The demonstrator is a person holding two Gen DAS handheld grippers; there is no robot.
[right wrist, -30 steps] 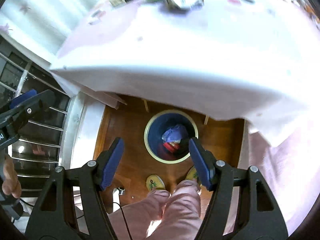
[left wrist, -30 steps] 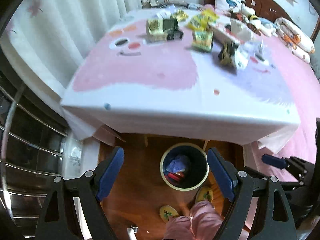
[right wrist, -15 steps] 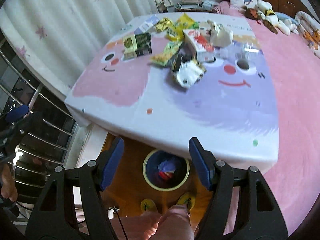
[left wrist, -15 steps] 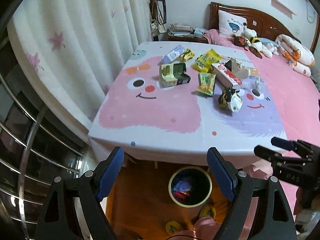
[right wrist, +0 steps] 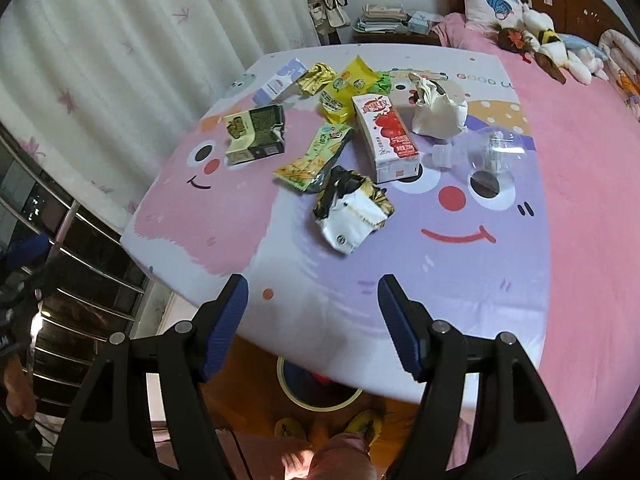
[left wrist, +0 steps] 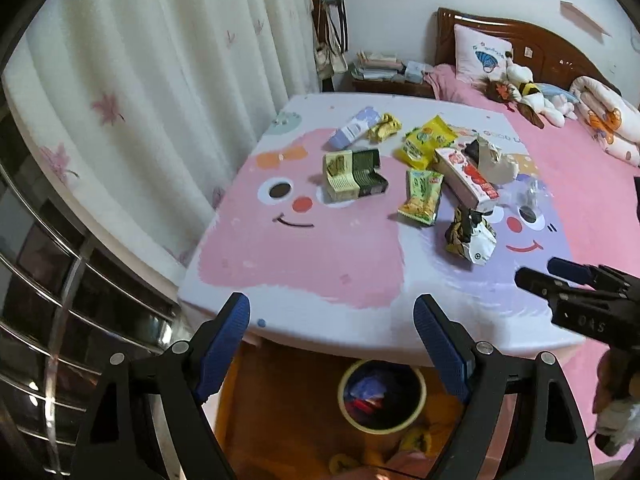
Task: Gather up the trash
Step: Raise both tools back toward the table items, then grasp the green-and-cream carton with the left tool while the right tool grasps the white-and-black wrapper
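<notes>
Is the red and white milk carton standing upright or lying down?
Lying down: the carton rests flat on the bedsheet, printed face up.

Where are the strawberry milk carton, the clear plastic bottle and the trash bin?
strawberry milk carton (right wrist: 386, 128), right wrist view, on its printed front face.
clear plastic bottle (right wrist: 486, 150), right wrist view, on its crumpled body.
trash bin (left wrist: 416, 412), left wrist view, on its pale rim.
</notes>
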